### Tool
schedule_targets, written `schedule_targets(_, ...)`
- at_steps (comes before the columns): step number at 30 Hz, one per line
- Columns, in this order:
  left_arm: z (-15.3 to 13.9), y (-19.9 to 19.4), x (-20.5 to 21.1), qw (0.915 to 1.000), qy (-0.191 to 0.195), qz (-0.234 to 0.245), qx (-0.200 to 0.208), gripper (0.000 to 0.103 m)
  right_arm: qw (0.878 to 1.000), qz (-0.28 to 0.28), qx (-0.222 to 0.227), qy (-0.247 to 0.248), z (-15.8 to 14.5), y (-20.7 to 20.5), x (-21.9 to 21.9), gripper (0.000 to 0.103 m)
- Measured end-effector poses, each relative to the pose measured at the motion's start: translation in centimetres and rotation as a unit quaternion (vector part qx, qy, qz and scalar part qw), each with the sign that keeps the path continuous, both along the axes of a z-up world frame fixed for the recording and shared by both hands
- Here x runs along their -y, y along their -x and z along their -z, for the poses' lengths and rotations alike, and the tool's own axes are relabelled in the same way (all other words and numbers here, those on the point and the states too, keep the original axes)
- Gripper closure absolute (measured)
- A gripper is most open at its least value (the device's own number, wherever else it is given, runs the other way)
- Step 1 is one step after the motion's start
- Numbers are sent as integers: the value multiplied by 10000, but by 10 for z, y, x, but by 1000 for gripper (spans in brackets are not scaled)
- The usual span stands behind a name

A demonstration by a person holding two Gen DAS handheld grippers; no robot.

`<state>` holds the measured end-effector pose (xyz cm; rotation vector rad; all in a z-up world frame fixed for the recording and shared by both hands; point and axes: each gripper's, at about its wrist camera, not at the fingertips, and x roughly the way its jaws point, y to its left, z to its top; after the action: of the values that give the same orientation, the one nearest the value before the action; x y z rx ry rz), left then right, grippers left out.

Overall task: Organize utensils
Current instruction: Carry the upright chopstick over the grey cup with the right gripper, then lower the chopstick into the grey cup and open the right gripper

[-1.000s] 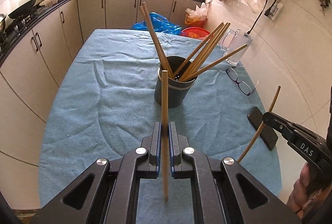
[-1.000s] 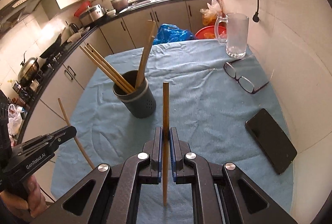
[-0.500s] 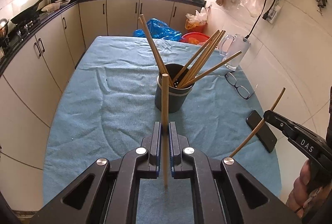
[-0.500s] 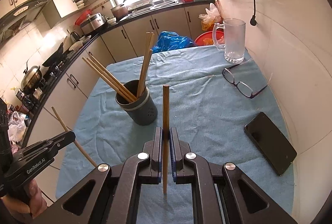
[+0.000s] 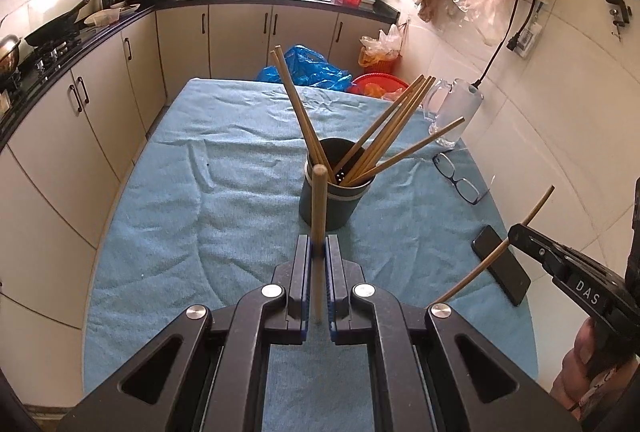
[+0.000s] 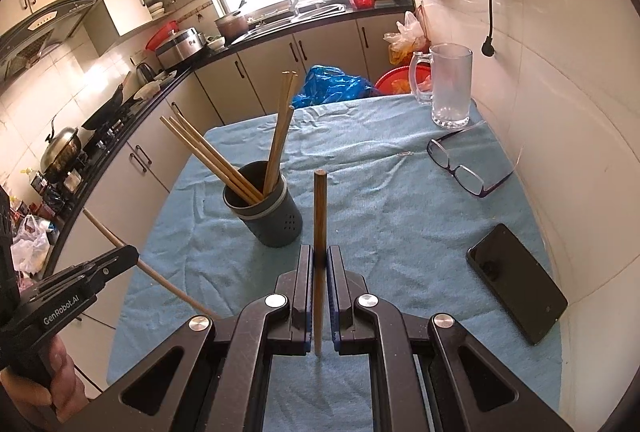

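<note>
A dark round utensil holder (image 5: 332, 201) (image 6: 266, 216) stands mid-table on the blue cloth, with several wooden chopsticks (image 5: 384, 129) (image 6: 224, 161) leaning out of it. My left gripper (image 5: 319, 246) is shut on one wooden chopstick (image 5: 319, 199), held upright just in front of the holder. My right gripper (image 6: 319, 256) is shut on another chopstick (image 6: 319, 216), to the right of the holder and nearer than it. Each gripper also shows at the edge of the other's view, gripping its stick.
Black-framed glasses (image 6: 460, 167), a black phone (image 6: 516, 272) and a clear glass mug (image 6: 450, 87) lie along the table's right side by the tiled wall. Kitchen cabinets and a counter run along the left and far side. A blue bag (image 5: 312, 69) sits beyond the table.
Both views have tilted up slightly, so the holder sits a little lower in frame. Both grippers keep their chopsticks, and the holder has not moved.
</note>
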<state>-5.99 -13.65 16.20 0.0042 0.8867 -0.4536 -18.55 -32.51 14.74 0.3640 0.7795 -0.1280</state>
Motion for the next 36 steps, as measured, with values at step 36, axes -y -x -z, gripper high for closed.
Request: schedule_targets(36,-107,-50,5,9952,491,52,844,97,9938,-208,1088,111,-114,-71,-3,96)
